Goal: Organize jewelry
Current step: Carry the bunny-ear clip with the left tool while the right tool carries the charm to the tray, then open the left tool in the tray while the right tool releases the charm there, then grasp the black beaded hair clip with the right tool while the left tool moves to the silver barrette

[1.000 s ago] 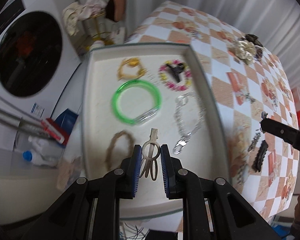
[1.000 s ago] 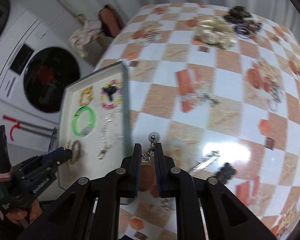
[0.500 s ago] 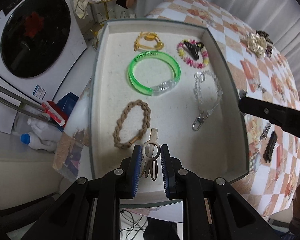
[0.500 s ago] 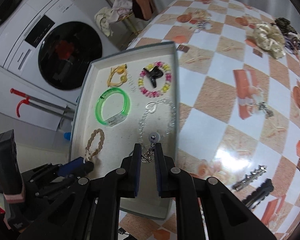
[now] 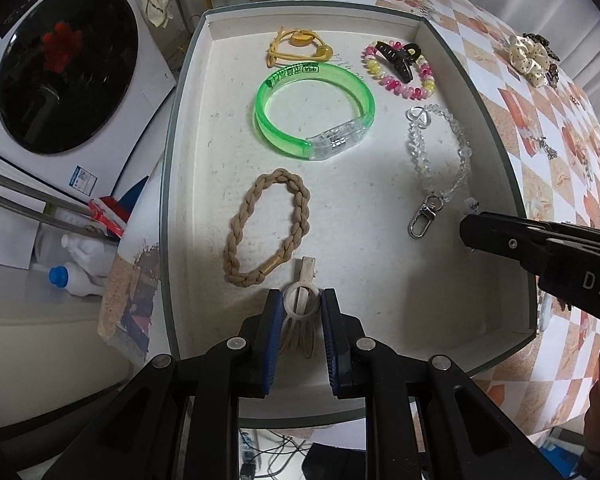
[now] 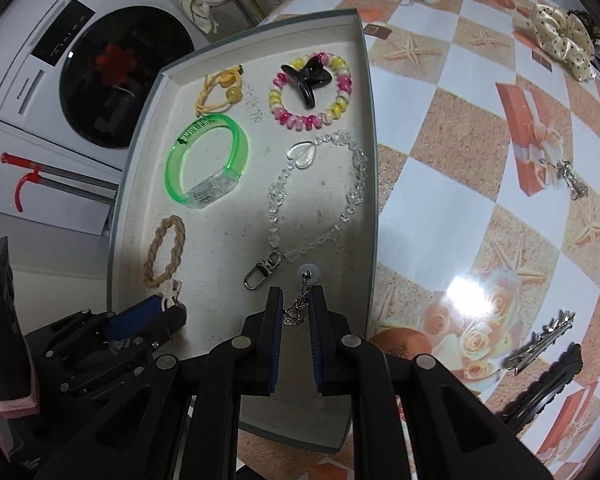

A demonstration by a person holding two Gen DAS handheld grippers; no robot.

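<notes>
Left wrist view: the left gripper (image 5: 300, 312) is clenched on a beige hair clip (image 5: 300, 300), whose tip pokes forward over the near floor of the tray (image 5: 168, 216). Just ahead and left of the pads lies the braided tan bracelet (image 5: 268, 226). Farther ahead sits the green bangle (image 5: 314, 110), printed with dark characters that include "APP"; the rest is too small to read. To the right, the right gripper (image 5: 470, 224) reaches in, its black body marked "DAS" where the frame cuts it off. The crystal chain (image 5: 438, 160) lies just ahead of that tip. Half a second ago this view sat higher and the tray looked smaller; the clip is now lower, close to the tray floor.

Right wrist view: the right gripper (image 6: 294, 312) grips a small silver dangle earring (image 6: 302, 296), its round white end just past the fingertips, over the tray (image 6: 370, 160) near its right wall. The crystal chain's clasp (image 6: 262, 270) lies just left of the earring. The washing machine (image 6: 40, 60) beyond the tray bears "Panasonic". Compared with earlier, the gripper has moved in over the tray interior, and the left gripper (image 6: 168, 308) is nearer the braided bracelet.
</notes>
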